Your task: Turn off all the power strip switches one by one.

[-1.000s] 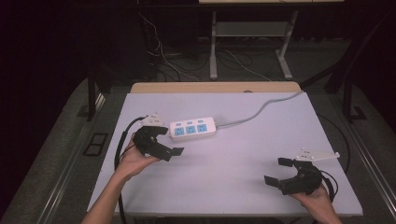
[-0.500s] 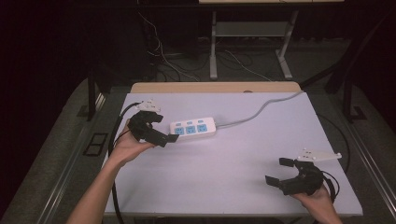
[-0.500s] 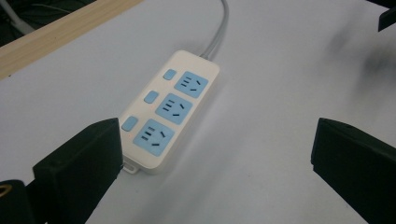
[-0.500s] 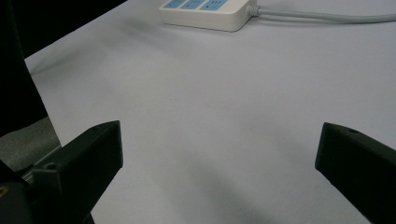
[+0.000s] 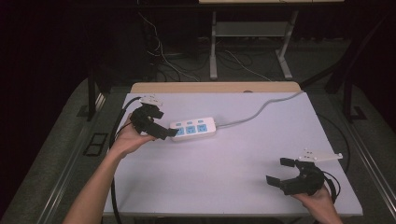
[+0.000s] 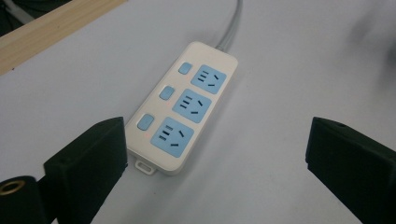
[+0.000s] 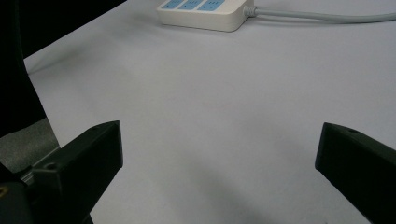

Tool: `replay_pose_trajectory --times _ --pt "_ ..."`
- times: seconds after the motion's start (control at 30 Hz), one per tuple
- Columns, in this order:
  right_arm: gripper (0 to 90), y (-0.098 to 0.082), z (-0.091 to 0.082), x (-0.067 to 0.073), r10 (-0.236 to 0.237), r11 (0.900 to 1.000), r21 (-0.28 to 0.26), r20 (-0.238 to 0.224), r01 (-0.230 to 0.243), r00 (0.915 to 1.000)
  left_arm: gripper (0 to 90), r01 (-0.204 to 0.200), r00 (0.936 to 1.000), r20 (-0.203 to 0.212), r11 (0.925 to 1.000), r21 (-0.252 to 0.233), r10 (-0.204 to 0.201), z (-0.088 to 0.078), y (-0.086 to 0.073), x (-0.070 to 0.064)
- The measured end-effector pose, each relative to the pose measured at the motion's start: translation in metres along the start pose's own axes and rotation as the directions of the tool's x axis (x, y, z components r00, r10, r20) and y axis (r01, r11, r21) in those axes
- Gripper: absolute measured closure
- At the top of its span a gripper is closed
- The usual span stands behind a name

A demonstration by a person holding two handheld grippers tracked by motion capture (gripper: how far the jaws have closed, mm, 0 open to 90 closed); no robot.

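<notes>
A white power strip (image 5: 194, 128) with three blue sockets and three blue switches lies on the white table (image 5: 233, 154), left of centre. My left gripper (image 5: 164, 124) hovers at the strip's left end, open, with nothing between its jaws. In the left gripper view the strip (image 6: 187, 109) lies just ahead between the wide-apart jaws of that gripper (image 6: 217, 154). My right gripper (image 5: 278, 171) is open near the front right corner, holding nothing. In the right gripper view the strip (image 7: 205, 11) is far off at the top, beyond the right gripper (image 7: 217, 158).
The strip's grey cable (image 5: 261, 109) runs right and back over the table's far edge. A wooden strip (image 5: 215, 87) borders the back edge. Black cables (image 5: 116, 135) trail from the left gripper off the left side. A frame with metal legs (image 5: 213, 46) stands behind.
My left hand has moved its gripper back and slightly right, up to the strip's left end. The right gripper has stayed in place.
</notes>
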State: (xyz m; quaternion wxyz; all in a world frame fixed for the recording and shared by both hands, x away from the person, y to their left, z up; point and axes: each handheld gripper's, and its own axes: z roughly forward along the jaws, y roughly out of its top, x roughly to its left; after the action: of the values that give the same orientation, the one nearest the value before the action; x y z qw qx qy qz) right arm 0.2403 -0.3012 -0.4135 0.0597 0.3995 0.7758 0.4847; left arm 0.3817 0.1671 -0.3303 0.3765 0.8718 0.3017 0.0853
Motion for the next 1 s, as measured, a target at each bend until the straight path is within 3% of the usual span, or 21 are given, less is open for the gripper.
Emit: replay_pose_trajectory --times 0.27,0.43,0.53,0.57,0.6,0.63,0.67,0.7,0.83,1.0 --pt "0.6 0.000 -0.001 0.000 0.003 1.000 -0.001 0.001 -0.003 1.0000 13.0 -0.024 0.9997 -0.003 0.9987 0.045 0.024 0.009 0.004 0.007" --pt "0.6 0.000 -0.001 0.000 0.003 1.000 -0.001 0.002 -0.003 1.0000 18.1 -0.056 0.9982 -0.017 0.9936 0.098 0.058 0.015 0.008 0.009" --pt "0.7 0.000 -0.001 0.000 0.001 1.000 0.000 0.005 -0.001 1.0000 29.7 -0.056 0.9982 -0.017 0.9930 0.104 0.058 0.017 0.012 0.011" --pt "0.7 0.000 -0.001 0.000 0.001 1.000 0.000 0.005 -0.001 1.0000 29.7 -0.052 0.9983 -0.022 0.9925 0.111 0.054 0.018 0.013 0.011" --pt "0.7 0.000 -0.002 0.000 -0.001 1.000 -0.003 0.008 0.001 1.0000 37.7 -0.057 0.9979 -0.024 0.9913 0.119 0.060 0.019 0.014 0.011" --pt "0.7 0.000 -0.002 0.000 -0.001 1.000 -0.003 0.008 0.001 1.0000 37.7 -0.061 0.9975 -0.027 0.9901 0.126 0.065 0.019 0.016 0.011" --pt "0.7 0.001 -0.003 0.000 0.002 1.000 -0.007 0.007 -0.001 1.0000 47.6 -0.064 0.9970 -0.034 0.9892 0.132 0.069 0.020 0.017 0.011" --pt "0.7 0.001 -0.003 0.000 0.002 1.000 -0.007 0.007 -0.001 1.0000 47.6 -0.063 0.9968 -0.040 0.9890 0.134 0.069 0.021 0.018 0.011" --pt "0.7 0.000 -0.003 -0.001 0.001 1.000 -0.006 0.008 -0.001 1.0000 64.5 -0.055 0.9964 -0.055 0.9866 0.154 0.064 0.026 0.022 0.014" --pt "0.7 0.000 -0.003 0.000 0.000 1.000 -0.005 0.009 0.000 1.0000 77.5 -0.046 0.9965 -0.060 0.9849 0.167 0.057 0.034 0.025 0.020"
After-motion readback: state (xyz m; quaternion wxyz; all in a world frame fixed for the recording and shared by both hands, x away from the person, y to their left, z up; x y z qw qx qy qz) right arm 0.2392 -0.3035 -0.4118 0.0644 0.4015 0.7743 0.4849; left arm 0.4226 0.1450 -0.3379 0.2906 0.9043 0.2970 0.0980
